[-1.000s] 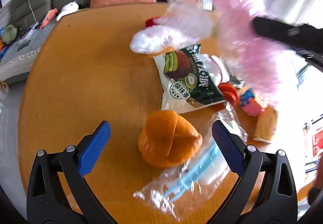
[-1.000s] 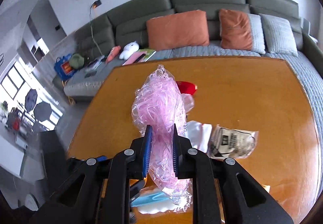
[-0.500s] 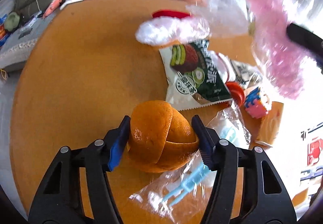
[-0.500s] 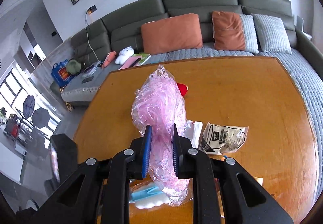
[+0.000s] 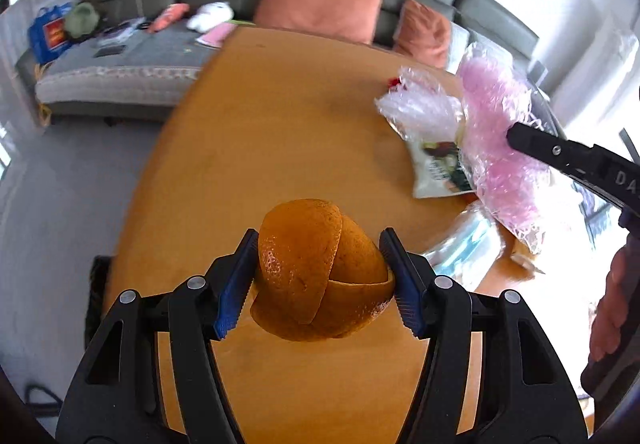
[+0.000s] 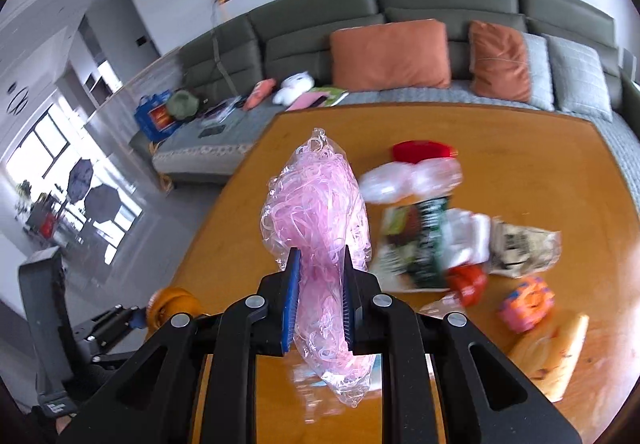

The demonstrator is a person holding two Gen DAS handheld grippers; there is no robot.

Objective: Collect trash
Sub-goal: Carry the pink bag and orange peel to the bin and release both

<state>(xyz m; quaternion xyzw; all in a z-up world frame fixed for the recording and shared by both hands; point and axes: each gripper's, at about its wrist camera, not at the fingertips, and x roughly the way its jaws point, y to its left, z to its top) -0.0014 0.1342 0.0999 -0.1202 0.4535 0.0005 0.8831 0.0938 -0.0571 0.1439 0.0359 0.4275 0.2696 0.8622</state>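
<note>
My left gripper [image 5: 318, 280] is shut on an orange peel [image 5: 320, 272] and holds it above the wooden table [image 5: 260, 148]. My right gripper [image 6: 319, 300] is shut on a clear bag of pink plastic strands [image 6: 316, 212], also lifted; the bag shows at the right of the left wrist view [image 5: 500, 148]. On the table lie a green snack wrapper [image 6: 420, 244], a crumpled clear bag [image 6: 408, 176], a grey-white wrapper [image 6: 524, 244], a red lid [image 6: 424, 150] and a clear bag with blue plastic [image 5: 468, 240].
An orange-pink toy [image 6: 528, 304] and a bread-like packet [image 6: 556, 356] lie near the table's right front. A green sofa [image 6: 400, 24] with orange cushions [image 6: 388, 52] stands beyond the table. The floor [image 5: 60, 204] lies to the left.
My left gripper closed on the orange peel and lifted it off the table, swinging left. My right gripper kept hold of the pink bag and turned a little left.
</note>
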